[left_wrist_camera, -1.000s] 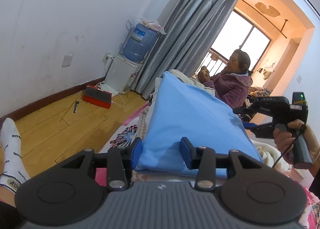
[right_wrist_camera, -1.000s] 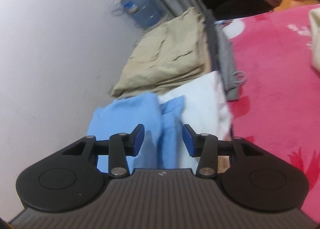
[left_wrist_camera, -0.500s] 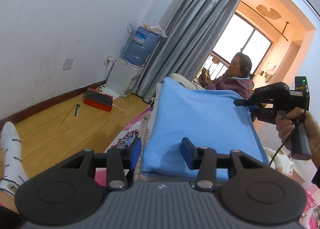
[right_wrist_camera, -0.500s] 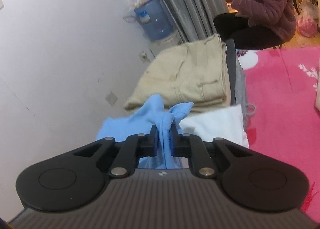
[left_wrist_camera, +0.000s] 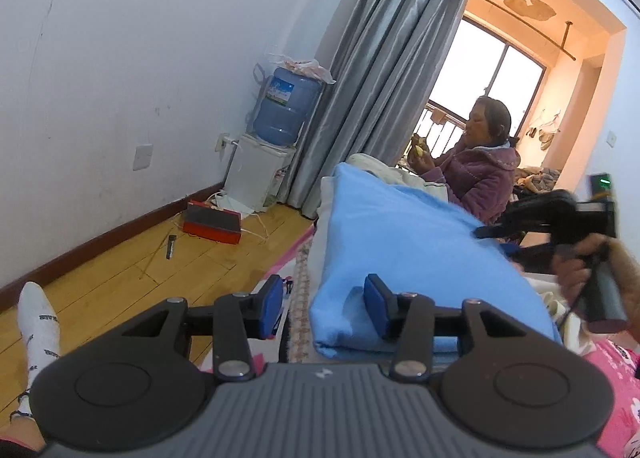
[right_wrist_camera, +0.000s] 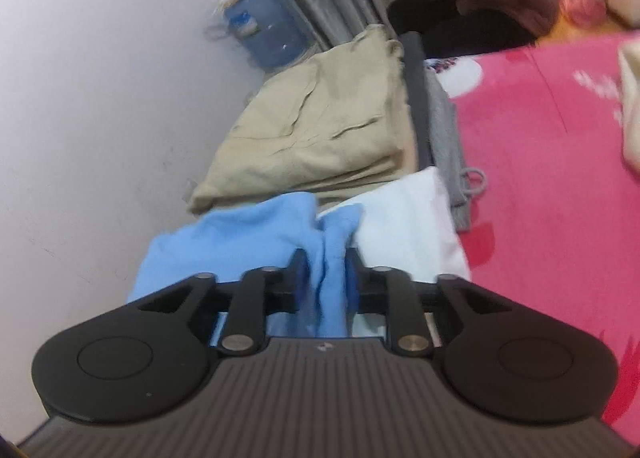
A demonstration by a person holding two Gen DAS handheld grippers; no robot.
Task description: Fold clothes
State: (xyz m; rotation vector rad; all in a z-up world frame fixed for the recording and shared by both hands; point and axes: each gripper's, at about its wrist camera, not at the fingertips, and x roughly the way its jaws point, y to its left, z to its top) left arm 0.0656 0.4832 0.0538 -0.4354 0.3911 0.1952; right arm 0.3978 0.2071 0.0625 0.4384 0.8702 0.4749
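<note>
The pink blanket (right_wrist_camera: pixel 552 162) carries a row of laundry along its wall-side edge: folded beige trousers (right_wrist_camera: pixel 320 126) farthest away, a white cloth (right_wrist_camera: pixel 404 218) in front of them, and nearest, the blue garment (left_wrist_camera: pixel 400 242), which is the piece being folded.

What has changed: a second ago the right gripper (right_wrist_camera: pixel 325 272) stood open over the blue cloth; half a second ago it had pinched a bunched ridge of it; now its jaws are opening again, with that ridge between them and seemingly barely touched. I read this as the release after a fold has been laid, so this piece looks close to done.

The left gripper (left_wrist_camera: pixel 322 304) has hardly moved. It stands about half open at the garment's near corner, one pad over the cloth, the other out past its edge, gripping nothing.

From the left wrist view the blue garment lies as a smooth, flat rectangle. Its long axis runs away from the camera toward the curtain (left_wrist_camera: pixel 384 70) and the seated person (left_wrist_camera: pixel 480 174), the short folded edge facing the left gripper. The right gripper (left_wrist_camera: pixel 520 218) sits at its far right edge.
</note>
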